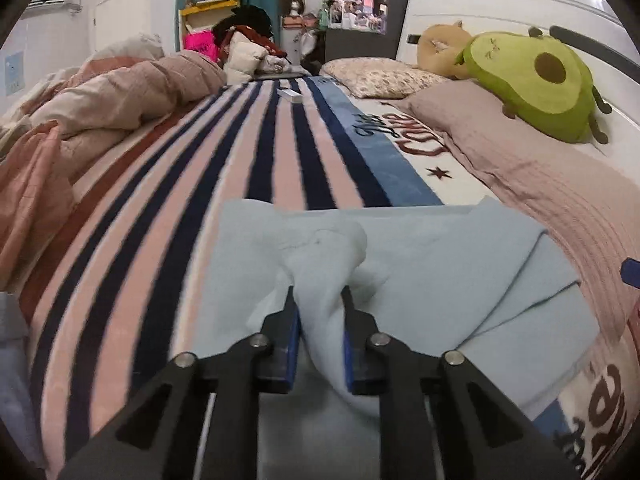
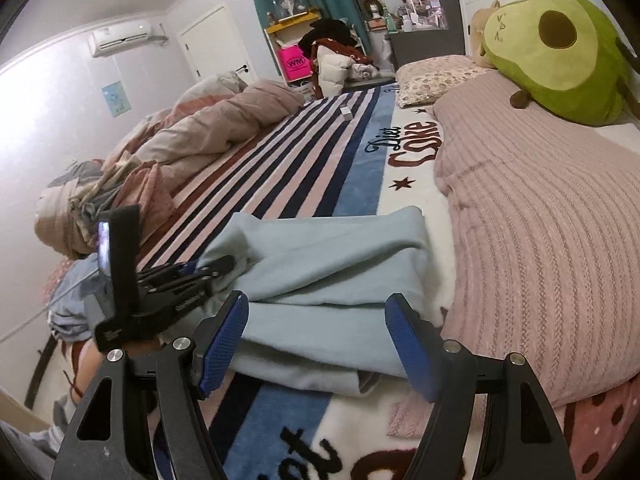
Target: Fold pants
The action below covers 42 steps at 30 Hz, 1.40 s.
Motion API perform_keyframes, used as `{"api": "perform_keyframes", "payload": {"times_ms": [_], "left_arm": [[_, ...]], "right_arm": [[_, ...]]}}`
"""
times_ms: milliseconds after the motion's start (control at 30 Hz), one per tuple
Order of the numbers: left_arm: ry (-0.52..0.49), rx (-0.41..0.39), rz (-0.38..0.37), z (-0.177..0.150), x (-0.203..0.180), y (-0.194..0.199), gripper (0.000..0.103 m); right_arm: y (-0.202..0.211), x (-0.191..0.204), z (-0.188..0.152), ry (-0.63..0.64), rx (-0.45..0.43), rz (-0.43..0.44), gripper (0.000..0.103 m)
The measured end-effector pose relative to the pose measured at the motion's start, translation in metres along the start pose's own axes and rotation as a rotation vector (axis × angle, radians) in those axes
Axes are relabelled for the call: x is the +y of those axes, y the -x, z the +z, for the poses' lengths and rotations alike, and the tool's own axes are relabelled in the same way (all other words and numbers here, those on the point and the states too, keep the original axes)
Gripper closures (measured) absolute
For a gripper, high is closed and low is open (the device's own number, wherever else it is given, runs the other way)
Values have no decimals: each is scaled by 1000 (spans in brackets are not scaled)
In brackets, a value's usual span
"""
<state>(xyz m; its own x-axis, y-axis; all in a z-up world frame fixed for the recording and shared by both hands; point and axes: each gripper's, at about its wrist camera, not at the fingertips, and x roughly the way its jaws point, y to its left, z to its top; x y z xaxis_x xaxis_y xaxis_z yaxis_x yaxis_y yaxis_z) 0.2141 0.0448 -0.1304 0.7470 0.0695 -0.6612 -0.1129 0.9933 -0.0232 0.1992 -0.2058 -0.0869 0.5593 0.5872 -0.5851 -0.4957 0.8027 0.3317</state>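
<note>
Light blue pants (image 1: 440, 264) lie folded in layers on the striped blanket of a bed. My left gripper (image 1: 319, 296) is shut on a bunched fold of the pants, which rises between its blue pads. In the right wrist view the same pants (image 2: 328, 276) lie in front of my right gripper (image 2: 316, 304), which is open and empty with its pads on either side of the near edge of the stack. The left gripper (image 2: 216, 266) shows there at the pants' left side, gripping the cloth.
A pink knitted blanket (image 2: 540, 220) lies right of the pants, with a green avocado plush (image 2: 560, 48) and pillows at the headboard. A crumpled quilt (image 2: 200, 128) is piled on the left. A small white box (image 1: 290, 95) lies far up the blanket.
</note>
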Motion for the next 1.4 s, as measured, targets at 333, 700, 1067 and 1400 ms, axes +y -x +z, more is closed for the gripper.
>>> {"api": "perform_keyframes", "payload": {"times_ms": [333, 700, 1067, 1400], "left_arm": [[151, 13, -23, -27, 62, 30, 66], [297, 52, -336, -21, 95, 17, 46], [210, -73, -387, 14, 83, 14, 95], [174, 25, -192, 13, 107, -4, 61]], "right_arm": [[-28, -6, -10, 1, 87, -71, 36], [-66, 0, -9, 203, 95, -336, 36], [-73, 2, 6, 252, 18, -352, 97], [-60, -8, -7, 206, 61, -325, 98]]}}
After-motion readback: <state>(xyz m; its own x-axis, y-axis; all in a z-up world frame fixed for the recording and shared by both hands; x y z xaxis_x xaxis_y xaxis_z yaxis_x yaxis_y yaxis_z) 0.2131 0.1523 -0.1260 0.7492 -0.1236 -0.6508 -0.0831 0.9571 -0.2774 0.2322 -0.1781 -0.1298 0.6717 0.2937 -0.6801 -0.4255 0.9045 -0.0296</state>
